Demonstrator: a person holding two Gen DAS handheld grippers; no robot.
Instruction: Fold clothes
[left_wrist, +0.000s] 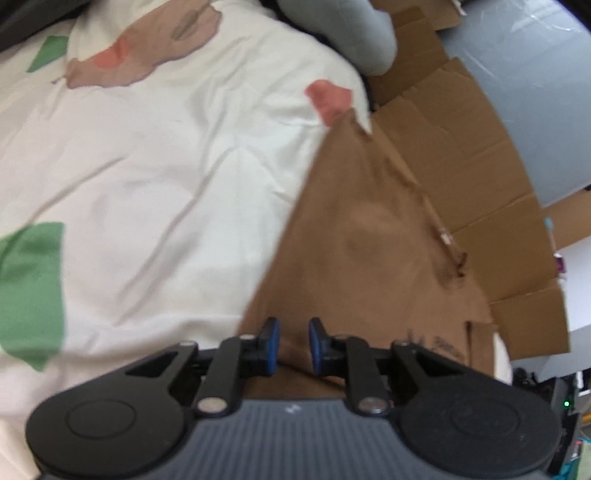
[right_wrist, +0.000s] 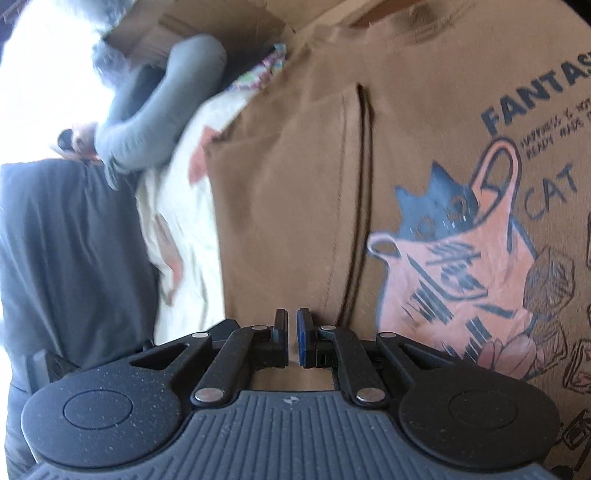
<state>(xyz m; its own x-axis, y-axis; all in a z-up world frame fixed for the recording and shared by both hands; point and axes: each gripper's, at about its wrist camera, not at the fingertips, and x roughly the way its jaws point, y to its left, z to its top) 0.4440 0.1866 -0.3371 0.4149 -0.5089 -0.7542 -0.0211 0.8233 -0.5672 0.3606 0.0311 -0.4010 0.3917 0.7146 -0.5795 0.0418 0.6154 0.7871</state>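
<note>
Fabric under both tools: a brown T-shirt (right_wrist: 288, 192) with a cat-in-bag print (right_wrist: 461, 258) lies on a white bedsheet (left_wrist: 166, 166) patterned with green and pink patches. Both views are motion-blurred.

Left tool (left_wrist: 291, 345): fingers apart with a clear gap, hovering over the shirt's edge where brown cloth meets white sheet. Nothing shows between the pads; not gripping.

Right tool (right_wrist: 291, 338): fingers nearly together, only a thin slit between them. It sits over the shirt just beside a vertical fold or seam line (right_wrist: 364, 206). Whether a thin layer of cloth is pinched in that slit, I cannot tell.

Surroundings: flattened cardboard (left_wrist: 480, 166) lies beyond the shirt in the left view. A grey sleeve (right_wrist: 162, 110) of the person shows at upper left in the right view, with dark grey cloth (right_wrist: 66, 258) below it.

Stage: unclear. One side panel appears already turned inward along the dark line, print facing up. This fits either a fold partly made or a shirt being smoothed afterward.

Handling notes, as judgement: thin jersey slips and bunches, so any grip should take the edge squarely, both layers together. Keep the two tools level with each other so the fold line stays straight and parallel to the seam. Watch that the bedsheet is not caught with the shirt hem.
</note>
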